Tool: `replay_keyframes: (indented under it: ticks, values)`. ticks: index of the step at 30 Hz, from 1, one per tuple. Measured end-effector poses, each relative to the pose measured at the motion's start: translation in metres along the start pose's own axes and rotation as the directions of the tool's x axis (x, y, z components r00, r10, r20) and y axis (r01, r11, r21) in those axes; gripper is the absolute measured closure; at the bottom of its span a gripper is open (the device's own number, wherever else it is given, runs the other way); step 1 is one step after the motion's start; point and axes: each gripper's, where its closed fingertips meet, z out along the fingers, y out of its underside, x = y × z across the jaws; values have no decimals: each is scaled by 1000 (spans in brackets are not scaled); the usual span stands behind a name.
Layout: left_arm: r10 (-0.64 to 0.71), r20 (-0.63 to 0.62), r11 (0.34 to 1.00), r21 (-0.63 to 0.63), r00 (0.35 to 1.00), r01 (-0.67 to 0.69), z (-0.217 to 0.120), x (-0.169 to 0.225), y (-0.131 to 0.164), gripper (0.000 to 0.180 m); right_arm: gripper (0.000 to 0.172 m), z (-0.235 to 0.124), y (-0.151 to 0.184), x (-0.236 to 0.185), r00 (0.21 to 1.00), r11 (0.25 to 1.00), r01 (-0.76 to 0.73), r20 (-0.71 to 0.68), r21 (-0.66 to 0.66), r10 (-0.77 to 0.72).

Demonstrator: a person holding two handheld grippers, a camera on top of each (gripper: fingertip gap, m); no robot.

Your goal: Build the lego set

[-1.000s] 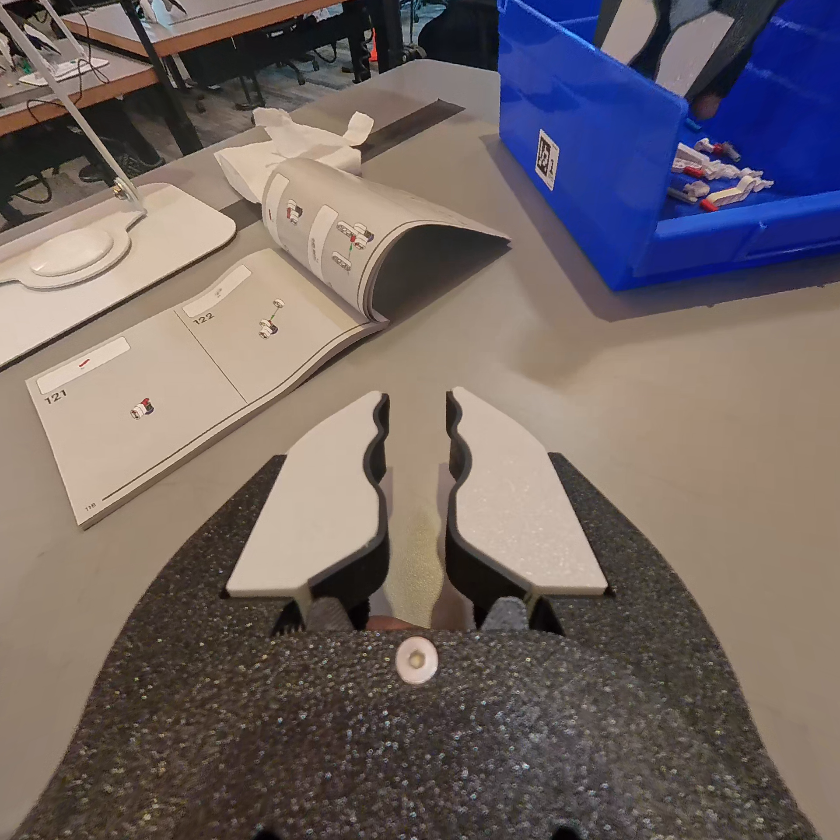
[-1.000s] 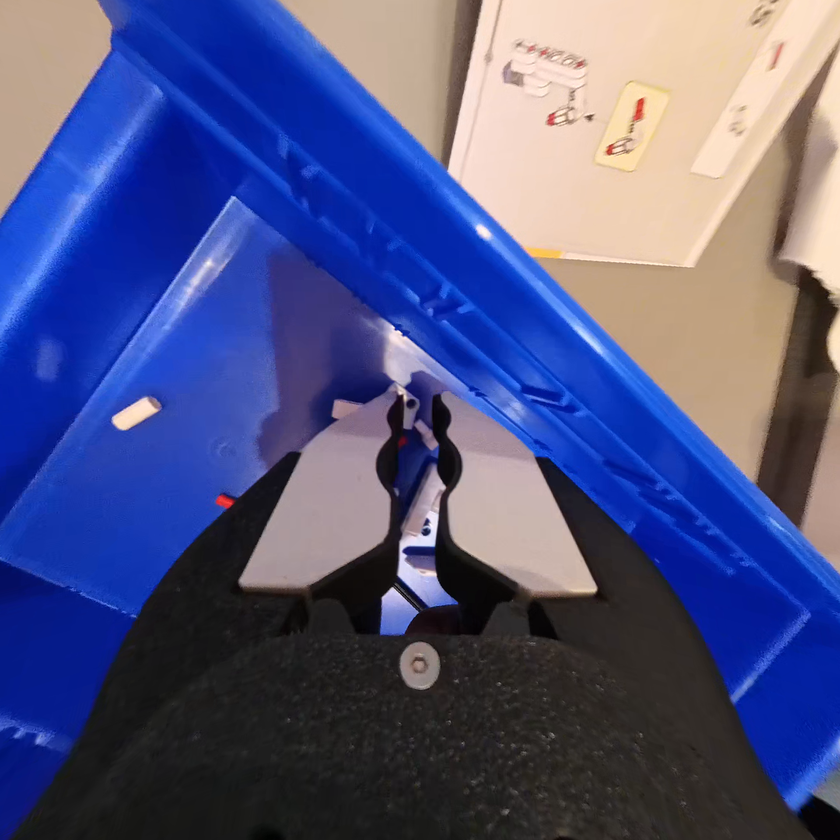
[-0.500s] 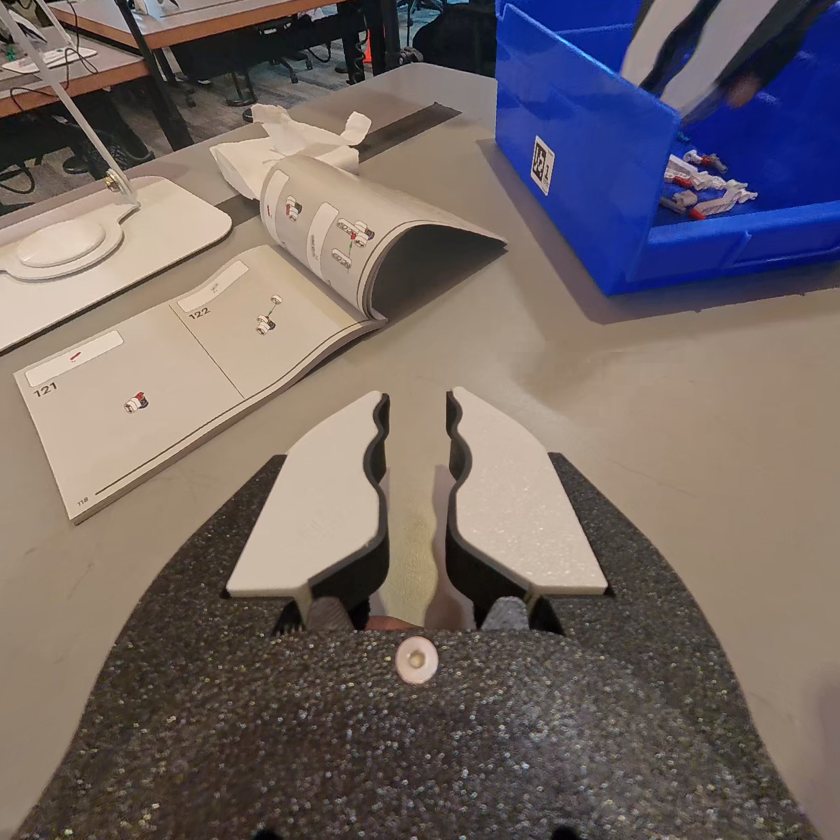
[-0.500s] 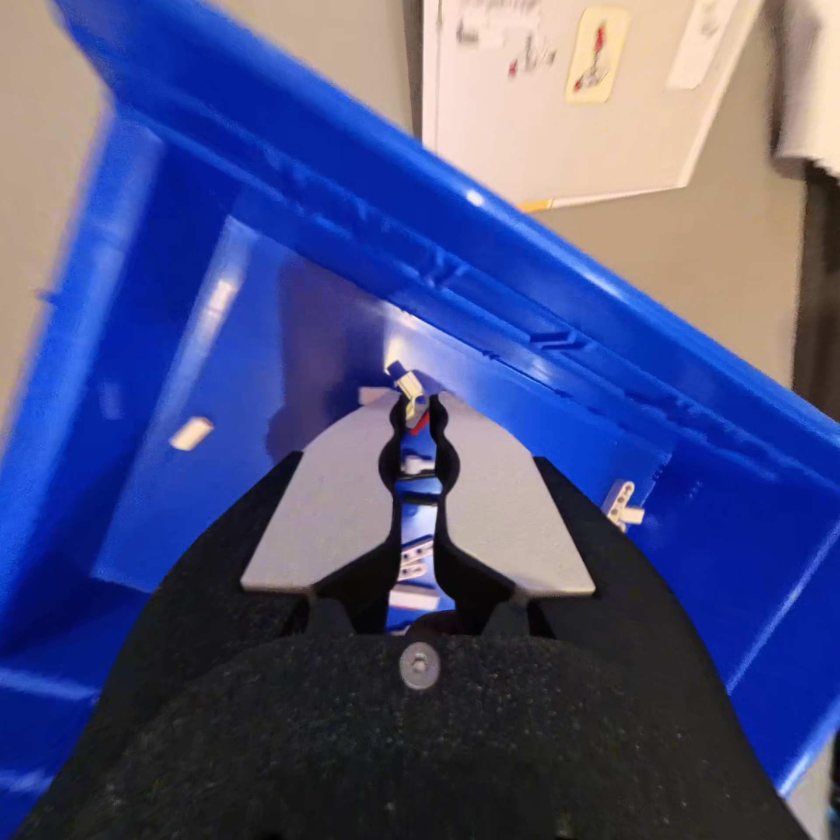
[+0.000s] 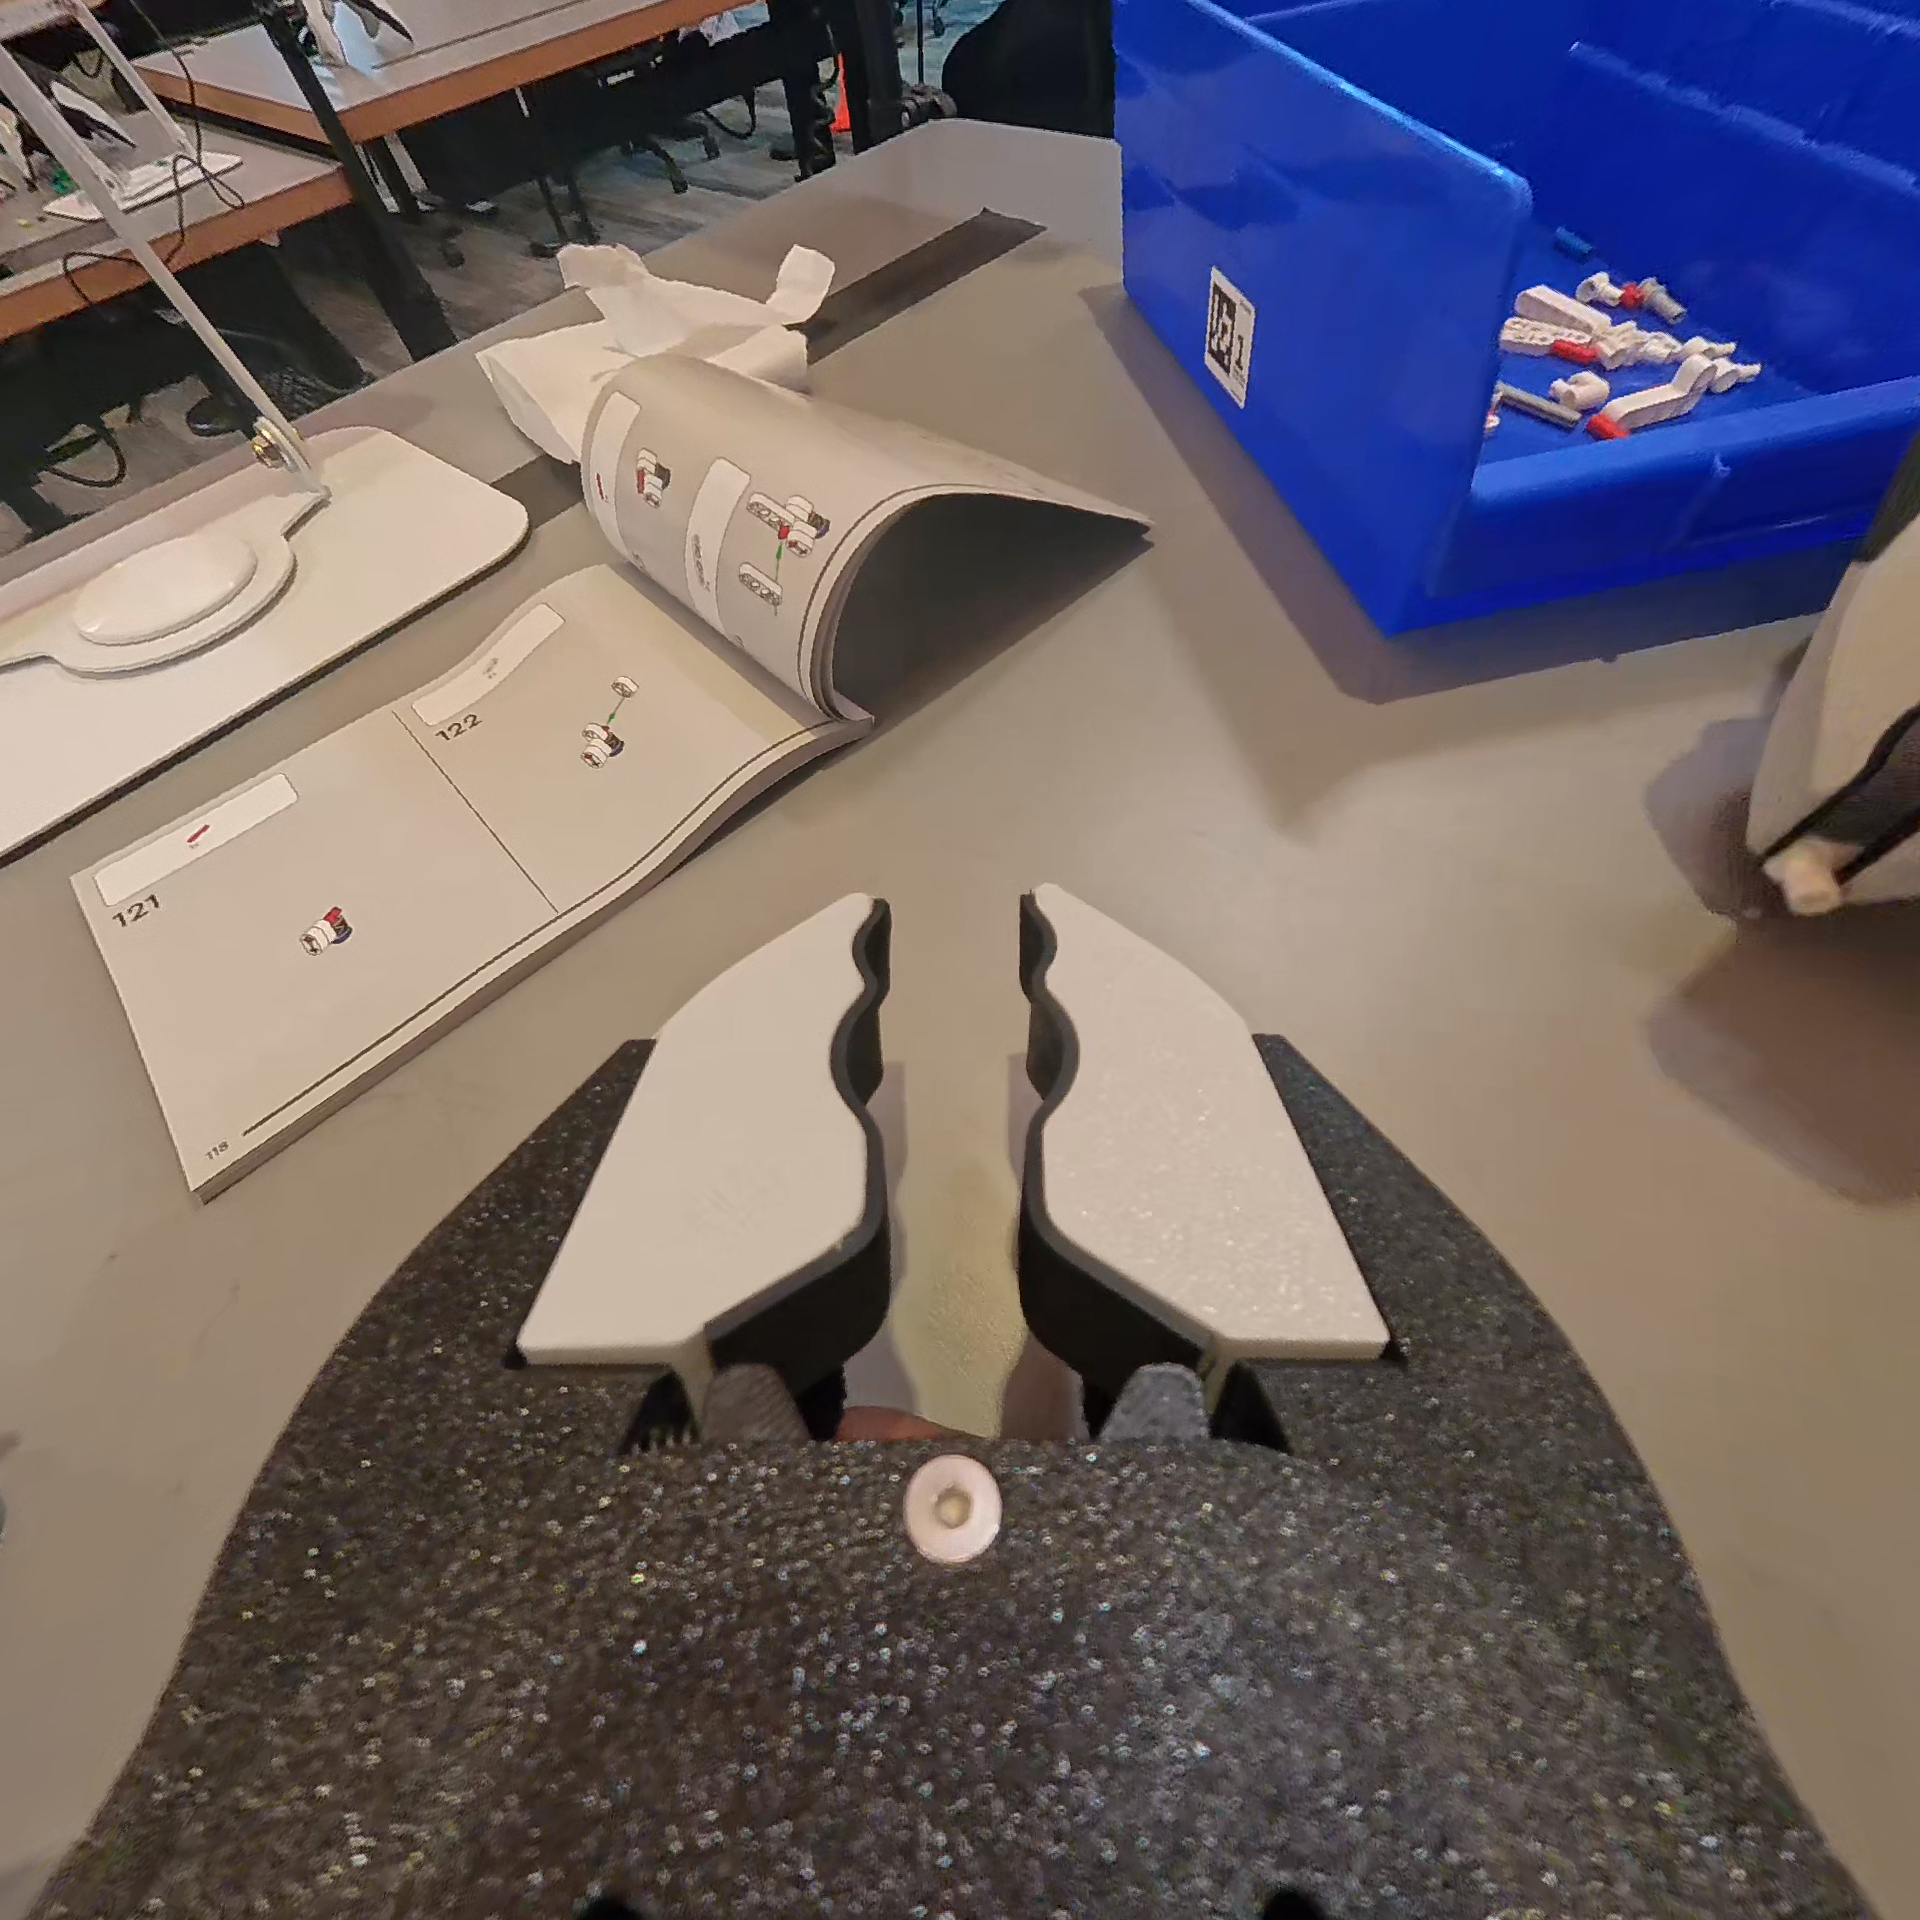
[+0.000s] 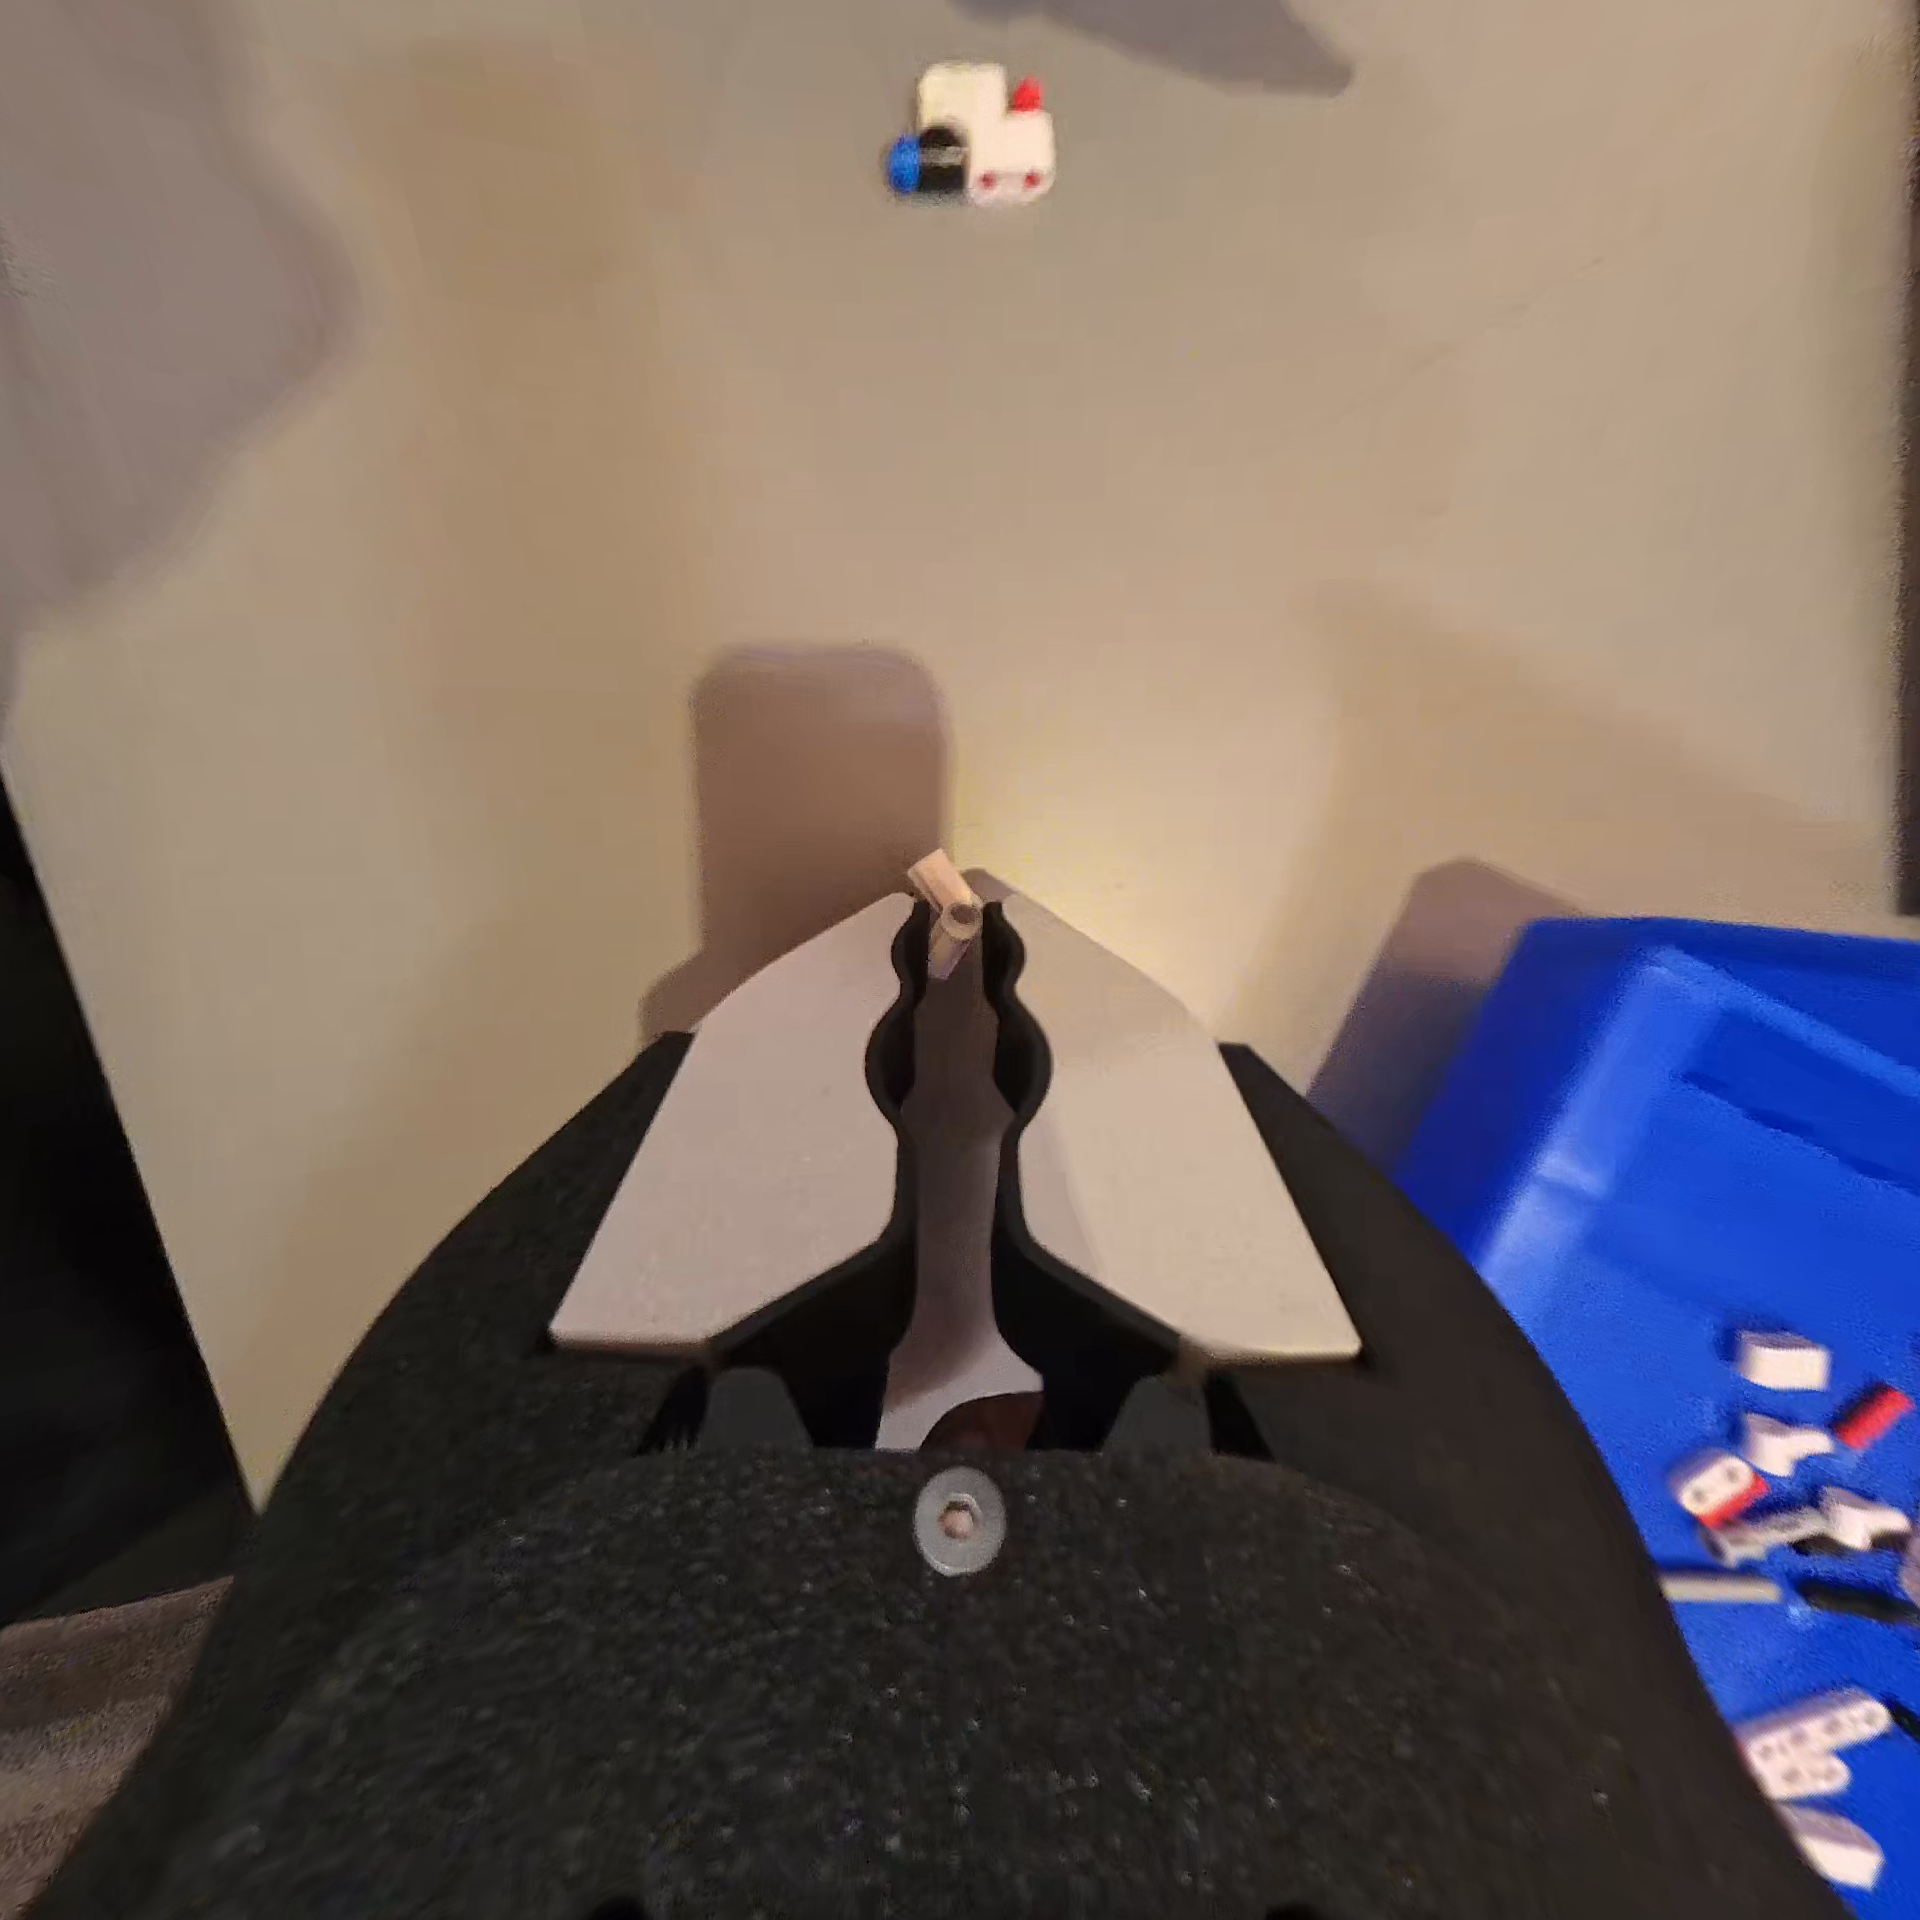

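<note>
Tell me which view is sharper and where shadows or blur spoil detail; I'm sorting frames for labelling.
Left wrist view: crisp; the open booklet and blue bin read clearly, shadows soft, edges bowed by the wide lens. Right wrist view: motion-smeared, worst on the bin's loose pieces; the right hand-held gripper casts a dark blocky shadow on the table.

blue bin [image 6: 1662,1143] blurred and cut off, right tool [image 5: 1813,888] cropped

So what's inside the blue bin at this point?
The blue bin holds a loose scatter of small white, red and grey building pieces on its floor. Its near wall hides part of the floor, so anything there cannot be seen.
</note>
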Motion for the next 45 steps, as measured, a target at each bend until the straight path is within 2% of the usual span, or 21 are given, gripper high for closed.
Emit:
replay_keyframes:
  ticks: [2,7,10,14,17,20,23,30,34,38,41,45]
  values:
    - [2,-2,1000,0,1000,-2,0,0,0,157,162,9,7,-1,1000,999,16,-24,-29,-17]
    - [15,-5,1000,-11,1000,-15,1,2,1,157,151,2,2,-2,1000,1000,-19,-14,24,19]
    - [17,-6,1000,-15,1000,-17,1,2,2,157,151,-32,-4,11,999,996,-30,-40,82,33]
    - [9,-11,1000,-19,1000,-10,1,2,2,157,151,-95,1,67,987,989,-40,-151,144,62]
    - [11,-13,1000,-21,1000,-11,2,2,2,157,155,-104,35,133,964,995,-92,-249,25,95]
    - [12,-15,1000,-20,1000,-12,2,3,2,157,160,-87,68,177,965,983,-160,-225,-94,136]
    - [6,-20,1000,-20,1000,-6,1,3,2,157,167,-63,85,194,967,962,-221,-167,-164,193]
    - [-6,-33,1000,-16,999,6,1,3,2,157,168,-37,101,197,943,918,-329,-134,-222,306]
    - [0,-35,1000,-16,999,0,0,4,2,157,167,-33,102,195,939,915,-341,-122,-216,321]
    - [6,-31,1000,-16,1000,-6,0,4,2,157,167,-36,99,189,953,931,-293,-144,-218,266]
    - [7,-29,1000,-19,1000,-8,0,4,3,157,168,-61,69,172,954,959,-269,-163,-89,253]
    - [9,-30,1000,-22,1000,-10,1,4,3,157,168,-92,11,108,973,973,-194,-105,121,207]
